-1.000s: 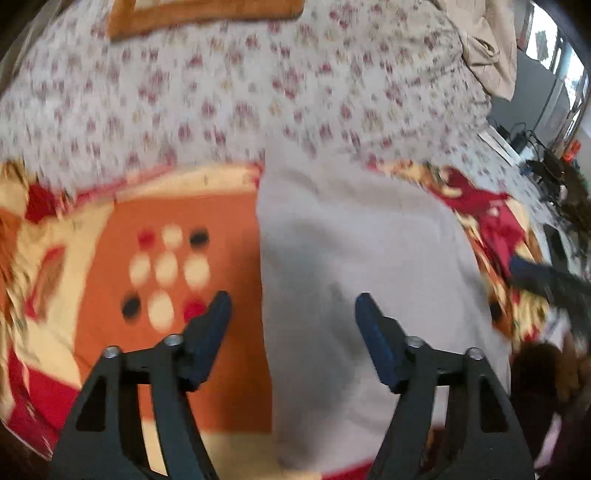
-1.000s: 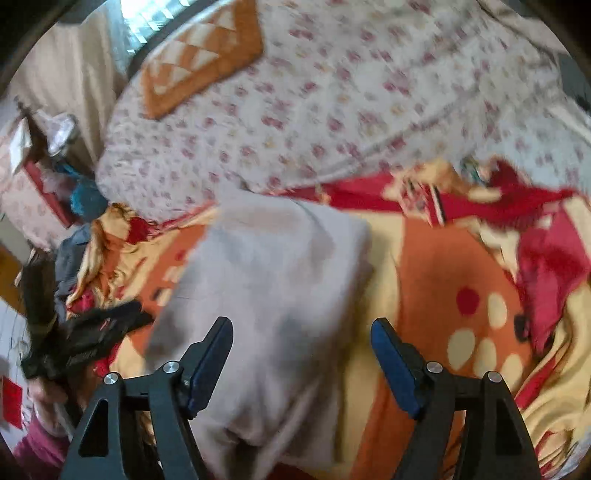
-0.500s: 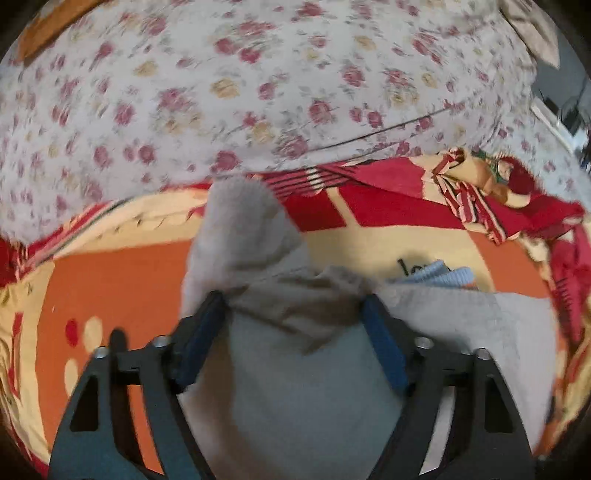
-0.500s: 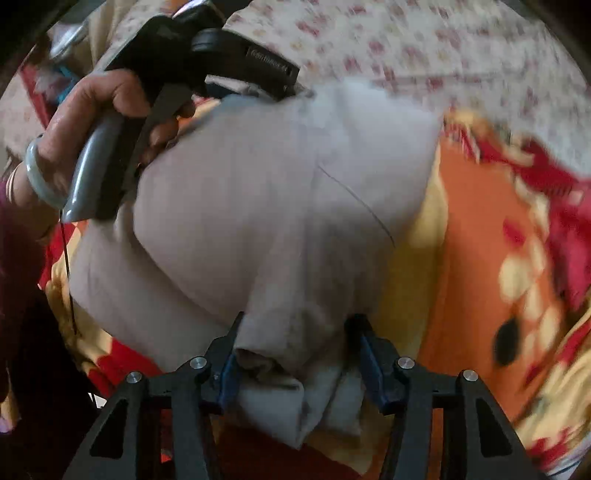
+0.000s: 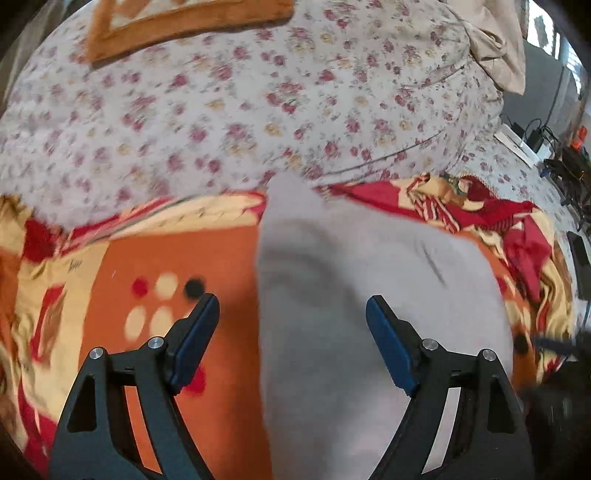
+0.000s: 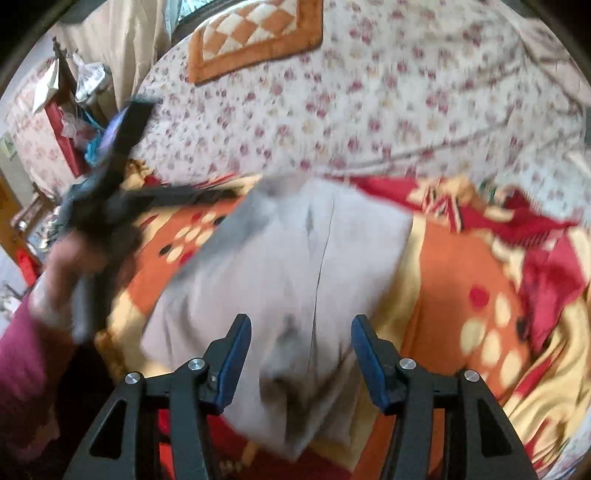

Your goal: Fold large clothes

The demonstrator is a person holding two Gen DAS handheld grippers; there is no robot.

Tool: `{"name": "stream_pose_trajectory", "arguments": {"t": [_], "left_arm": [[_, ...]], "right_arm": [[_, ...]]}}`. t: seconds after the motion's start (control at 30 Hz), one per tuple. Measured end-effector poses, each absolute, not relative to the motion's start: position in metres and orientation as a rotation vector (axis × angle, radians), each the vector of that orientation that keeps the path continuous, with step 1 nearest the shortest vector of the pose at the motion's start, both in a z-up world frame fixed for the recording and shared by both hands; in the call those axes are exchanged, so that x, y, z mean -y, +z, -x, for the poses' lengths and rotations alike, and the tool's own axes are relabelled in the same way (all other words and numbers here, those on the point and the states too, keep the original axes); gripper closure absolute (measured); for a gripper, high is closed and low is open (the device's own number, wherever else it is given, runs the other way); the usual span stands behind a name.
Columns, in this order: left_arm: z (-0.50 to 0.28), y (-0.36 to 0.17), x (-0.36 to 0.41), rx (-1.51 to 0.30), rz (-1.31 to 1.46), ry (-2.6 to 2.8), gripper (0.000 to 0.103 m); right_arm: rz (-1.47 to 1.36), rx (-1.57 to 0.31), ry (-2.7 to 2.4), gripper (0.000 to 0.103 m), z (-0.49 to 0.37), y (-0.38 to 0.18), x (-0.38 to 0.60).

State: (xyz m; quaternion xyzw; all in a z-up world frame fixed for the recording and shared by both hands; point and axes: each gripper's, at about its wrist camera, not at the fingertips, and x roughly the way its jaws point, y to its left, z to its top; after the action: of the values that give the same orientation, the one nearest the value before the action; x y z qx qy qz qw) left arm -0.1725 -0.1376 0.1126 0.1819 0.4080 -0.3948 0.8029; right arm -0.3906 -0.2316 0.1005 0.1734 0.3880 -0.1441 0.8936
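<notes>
With the grey garment [image 6: 295, 280] lying folded at frame centre on the orange blanket [image 5: 122, 332], left hand-held gripper [image 5: 291, 332] spread wide and right hand-held gripper [image 6: 301, 347] half-spread, neither pinching cloth, a careless low sweep could snag and undo the fold.

Soft daylight fills both views, seemingly from a window [image 6: 192, 9] at the top edge of the right wrist view, with no hard shadows or glare. Motion blur smears the floral bedspread [image 5: 240, 110] and the grey garment [image 6: 295, 258], and the left gripper [image 6: 110, 177] with its hand is a streak. Fisheye bending curves everything towards dark corners.
</notes>
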Motion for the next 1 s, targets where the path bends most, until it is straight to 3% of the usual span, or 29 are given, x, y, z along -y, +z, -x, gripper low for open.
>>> {"name": "stream_pose_trajectory", "arguments": {"t": [0.13, 0.27, 0.33, 0.37, 0.7, 1.0], "left_arm": [[0.186, 0.086, 0.112, -0.935, -0.387, -0.79, 0.021], [0.194, 0.056, 0.107, -0.955, -0.403, -0.763, 0.021], [0.195, 0.05, 0.108, -0.954, -0.363, -0.757, 0.021], [0.195, 0.05, 0.11, -0.949, -0.358, -0.755, 0.021], [0.199, 0.052, 0.108, -0.907, -0.372, -0.743, 0.021], [0.216, 0.062, 0.091, -0.879, -0.367, -0.715, 0.021]], "right_arm": [[-0.33, -0.808, -0.335, 0.049, 0.344, 0.091, 0.241], [-0.375, -0.915, -0.424, 0.048, 0.316, 0.046, 0.265], [-0.447, -0.894, -0.421, 0.035, 0.32, 0.032, 0.279], [-0.444, -0.894, -0.424, 0.034, 0.322, 0.032, 0.282], [-0.383, -0.814, -0.396, 0.034, 0.373, 0.081, 0.23], [-0.372, -0.943, -0.405, 0.035, 0.381, 0.039, 0.213]]}}
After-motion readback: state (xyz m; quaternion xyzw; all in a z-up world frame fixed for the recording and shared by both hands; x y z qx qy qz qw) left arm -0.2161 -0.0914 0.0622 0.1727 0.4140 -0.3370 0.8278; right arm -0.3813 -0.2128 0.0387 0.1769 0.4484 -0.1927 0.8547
